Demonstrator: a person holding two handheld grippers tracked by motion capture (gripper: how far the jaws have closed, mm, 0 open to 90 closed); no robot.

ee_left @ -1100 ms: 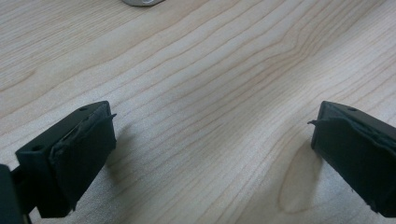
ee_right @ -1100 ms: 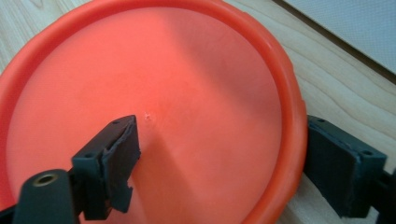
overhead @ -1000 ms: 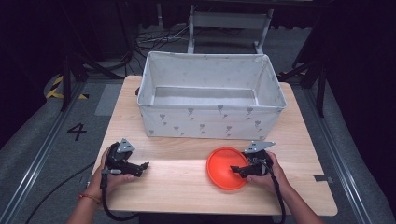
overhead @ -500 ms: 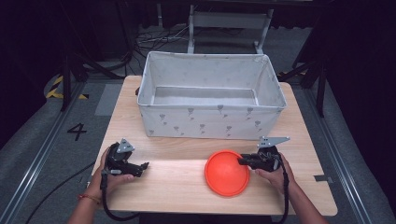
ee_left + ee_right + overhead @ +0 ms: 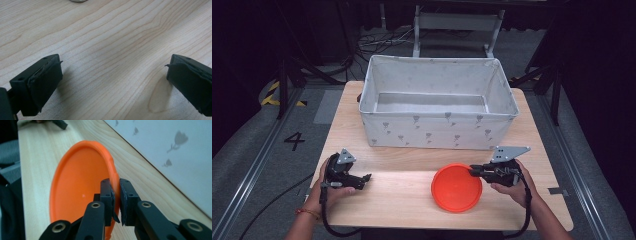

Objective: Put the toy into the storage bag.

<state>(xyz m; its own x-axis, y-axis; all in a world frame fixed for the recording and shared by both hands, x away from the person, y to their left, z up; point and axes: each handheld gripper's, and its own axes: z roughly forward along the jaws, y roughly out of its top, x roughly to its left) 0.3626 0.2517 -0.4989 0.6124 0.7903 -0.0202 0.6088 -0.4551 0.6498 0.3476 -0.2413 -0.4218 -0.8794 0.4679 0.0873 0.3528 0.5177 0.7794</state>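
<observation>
Looking along the right gripper [image 5: 115, 202] shows its jaws clamped on the orange plate's [image 5: 80, 187] rim (near side). Left gripper [image 5: 112, 82] gapes wide over bare worktop [image 5: 112, 37].

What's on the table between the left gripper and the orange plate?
Nothing: in the high view, only bare wooden table lies between the open left gripper and the orange plate, whose rim the right gripper clamps.

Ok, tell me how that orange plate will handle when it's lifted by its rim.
The orange plate looks thin and shallow, so probably light. The right gripper pinches only its rim, so it may sag or pivot from that edge. Its surface looks smooth, so it could slip in the jaws.
</observation>
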